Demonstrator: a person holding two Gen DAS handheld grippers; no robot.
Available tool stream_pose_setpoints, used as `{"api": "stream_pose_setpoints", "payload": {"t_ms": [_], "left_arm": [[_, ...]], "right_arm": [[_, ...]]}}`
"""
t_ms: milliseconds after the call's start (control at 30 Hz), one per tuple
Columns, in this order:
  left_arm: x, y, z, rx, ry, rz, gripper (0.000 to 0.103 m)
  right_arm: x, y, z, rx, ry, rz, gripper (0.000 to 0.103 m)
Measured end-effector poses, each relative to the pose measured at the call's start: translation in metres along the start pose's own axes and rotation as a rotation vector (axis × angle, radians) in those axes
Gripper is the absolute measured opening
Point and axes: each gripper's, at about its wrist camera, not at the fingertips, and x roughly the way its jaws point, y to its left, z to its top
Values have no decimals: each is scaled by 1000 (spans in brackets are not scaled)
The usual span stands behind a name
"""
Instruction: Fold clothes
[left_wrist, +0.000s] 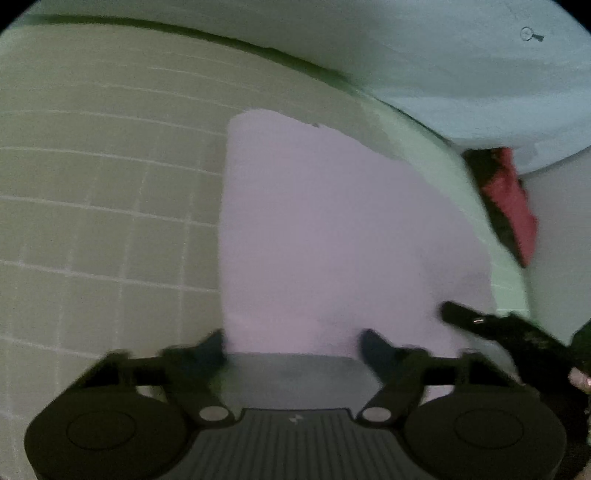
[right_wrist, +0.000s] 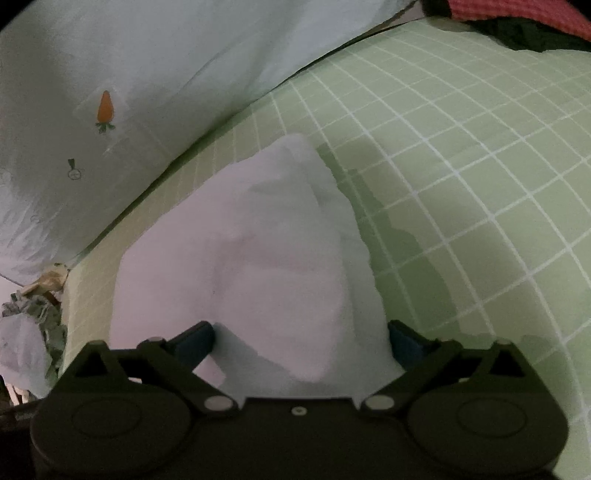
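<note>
A white garment lies on a green checked bedsheet, partly folded into a narrow shape. My left gripper is open, with its fingers on either side of the garment's near edge. The garment also shows in the right wrist view, bunched and creased. My right gripper is open, with its fingers straddling the garment's near end. The right gripper's finger shows at the right edge of the garment in the left wrist view.
A pale blue pillow with a carrot print lies along the far side of the bedsheet. A red and black garment lies at the bed's edge. A crumpled patterned cloth sits at the left.
</note>
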Motion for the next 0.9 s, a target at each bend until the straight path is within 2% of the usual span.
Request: {"api": "stream_pose_setpoints", "payload": {"t_ms": [33, 67, 133, 200, 267, 433, 600, 767, 900], "left_arm": [[0, -2, 1, 20, 2, -21, 39], [-2, -6, 3, 45, -2, -26, 30], [-8, -14, 6, 100, -13, -47, 19], [-20, -23, 7, 132, -34, -91, 16], [-29, -39, 11, 171, -56, -132, 15], [-30, -89, 18, 266, -74, -192, 15], [-15, -154, 25, 315, -90, -282, 15], [17, -240, 27, 371, -140, -330, 15], [54, -315, 32, 369, -199, -364, 15]], "right_arm": [[1, 3, 0, -1, 4, 9, 78], [2, 6, 0, 0, 12, 24, 53], [-3, 8, -2, 27, -9, 25, 41], [-14, 5, -3, 88, -47, 52, 27], [-29, 1, -3, 157, -86, 92, 22], [-70, 2, -2, 166, -179, 69, 19], [-120, -30, 12, 220, -305, 57, 19], [-163, -74, 50, 211, -401, 32, 18], [-190, -129, 104, 180, -458, 36, 18]]}}
